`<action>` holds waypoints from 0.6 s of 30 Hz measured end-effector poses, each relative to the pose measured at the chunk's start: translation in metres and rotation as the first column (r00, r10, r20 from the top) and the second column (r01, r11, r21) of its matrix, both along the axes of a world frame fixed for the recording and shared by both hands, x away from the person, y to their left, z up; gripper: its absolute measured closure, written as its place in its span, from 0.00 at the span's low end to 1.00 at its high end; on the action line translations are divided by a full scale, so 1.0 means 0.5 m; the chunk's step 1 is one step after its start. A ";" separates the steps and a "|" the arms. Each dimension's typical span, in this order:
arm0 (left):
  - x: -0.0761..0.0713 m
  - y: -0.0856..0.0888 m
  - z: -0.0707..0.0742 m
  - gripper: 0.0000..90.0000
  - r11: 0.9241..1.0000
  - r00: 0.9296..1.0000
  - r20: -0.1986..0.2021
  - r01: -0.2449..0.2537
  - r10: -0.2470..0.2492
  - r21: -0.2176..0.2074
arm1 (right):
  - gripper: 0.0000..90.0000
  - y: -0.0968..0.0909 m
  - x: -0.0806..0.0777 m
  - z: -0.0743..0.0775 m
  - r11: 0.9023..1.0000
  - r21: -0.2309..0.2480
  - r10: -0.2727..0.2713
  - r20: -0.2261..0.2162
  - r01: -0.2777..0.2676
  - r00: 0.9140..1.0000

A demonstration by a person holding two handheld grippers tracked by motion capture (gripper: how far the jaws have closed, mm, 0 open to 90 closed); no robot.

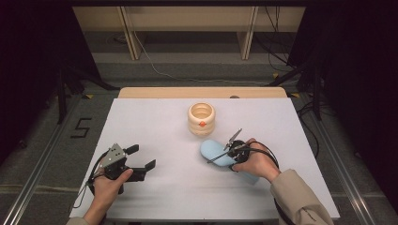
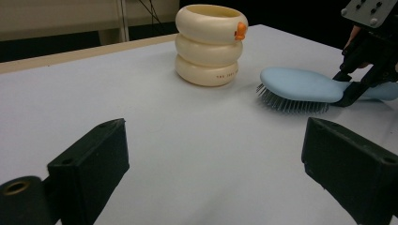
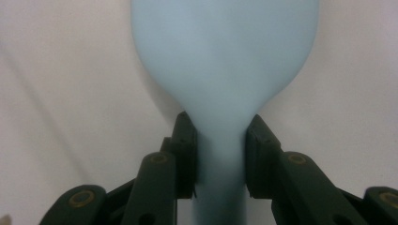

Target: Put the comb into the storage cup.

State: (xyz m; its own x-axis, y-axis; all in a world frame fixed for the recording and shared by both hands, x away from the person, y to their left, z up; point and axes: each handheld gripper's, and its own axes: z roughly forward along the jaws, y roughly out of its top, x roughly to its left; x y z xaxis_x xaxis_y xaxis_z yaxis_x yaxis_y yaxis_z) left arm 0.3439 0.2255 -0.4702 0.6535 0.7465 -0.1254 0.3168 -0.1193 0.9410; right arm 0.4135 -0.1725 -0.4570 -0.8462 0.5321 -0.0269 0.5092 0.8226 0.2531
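White and bare across most of its top, the desk stands on a grey floor, with wooden legs and loose cables behind it. Near its far edge sits a cream holder of three stacked rings, an orange dot on its front. Just before it lies a blue brush, bristles down, its handle pointing toward the person. The right gripper is clamped on the brush at the neck — one pad pressing each side, where head narrows into handle. The left gripper rests well apart at the desk's left, jaws spread wide, nothing between them.
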 end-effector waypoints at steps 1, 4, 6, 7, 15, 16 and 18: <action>0.000 0.000 0.000 0.08 1.000 1.000 -0.001 0.001 -0.001 0.001 | 0.78 0.000 0.000 0.000 1.000 0.000 0.000 0.000 0.000 1.000; 0.000 0.000 0.000 0.08 1.000 1.000 0.000 0.001 -0.001 0.000 | 0.78 0.000 -0.002 0.000 1.000 0.007 -0.011 0.000 0.011 1.000; 0.000 0.001 0.000 0.08 1.000 1.000 0.000 0.001 -0.001 0.000 | 0.78 0.000 -0.002 0.000 1.000 0.010 -0.010 0.000 0.010 1.000; 0.000 0.001 0.000 0.08 1.000 1.000 0.000 0.001 -0.001 0.000 | 0.78 0.000 -0.002 0.000 1.000 0.010 -0.010 0.000 0.010 1.000; 0.000 0.001 0.000 0.08 1.000 1.000 -0.001 0.000 0.000 0.001 | 0.78 -0.009 -0.003 0.001 1.000 0.022 0.006 0.001 -0.006 1.000; 0.000 0.001 0.000 0.08 1.000 1.000 -0.001 0.000 0.000 0.001 | 0.78 -0.009 -0.003 0.001 1.000 0.022 0.006 0.001 -0.006 1.000; 0.000 0.001 0.000 0.08 1.000 1.000 -0.001 0.001 -0.001 0.000 | 0.78 -0.011 -0.006 0.005 0.999 0.033 -0.022 -0.008 0.022 1.000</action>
